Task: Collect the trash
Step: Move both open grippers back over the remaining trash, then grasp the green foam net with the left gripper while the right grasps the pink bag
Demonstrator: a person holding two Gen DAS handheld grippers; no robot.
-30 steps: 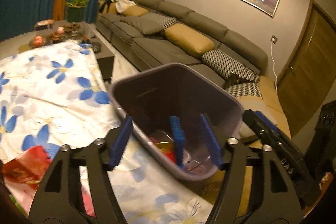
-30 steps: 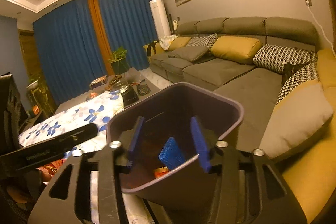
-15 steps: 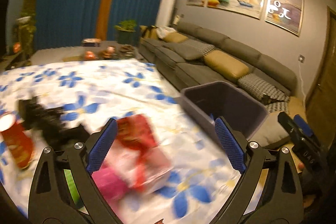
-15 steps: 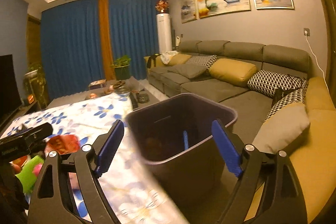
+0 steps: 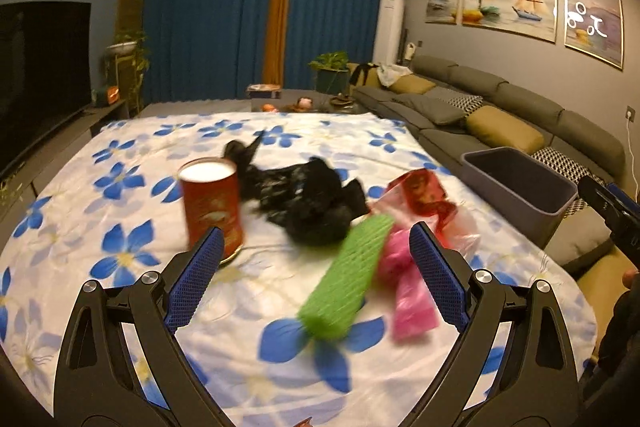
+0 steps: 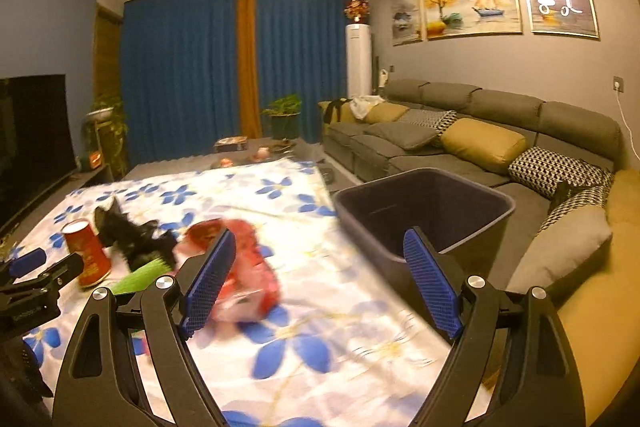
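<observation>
1. On the flowered cloth [image 5: 132, 187], toward its right edge, the trash lies in a loose cluster: red can [image 5: 212, 203] upright, black bag [image 5: 308, 195] behind it, green mesh sleeve [image 5: 348, 279], pink bag [image 5: 404, 287], and red-and-clear wrapper [image 5: 424, 199]. The bin [image 5: 520, 187] stands off the cloth's right edge, against the sofa [image 5: 520, 115].
2. My left gripper [image 5: 316, 279] is spread wide and empty, the mesh sleeve and pink bag framed between its fingers but not touched. My right gripper [image 6: 320, 283] is also wide and empty, aimed between the wrapper [image 6: 244, 267] and the bin [image 6: 424, 211].
3. Risk: the sleeve and pink bag overlap. Closing on both may pinch only one layer, and the other could drop short of the bin.
4. Risk: the can stands just beside my left finger. A sideways sweep could tip it and send it rolling toward the cloth's edge.
5. Risk: bags and wrapper look thin and slippery. A shallow pinch may slide off, or catch the cloth and drag the whole cluster.
6. Risk: both grippers work the same corner, so they could collide.
7. Views are blurred, so item edges are uncertain.
</observation>
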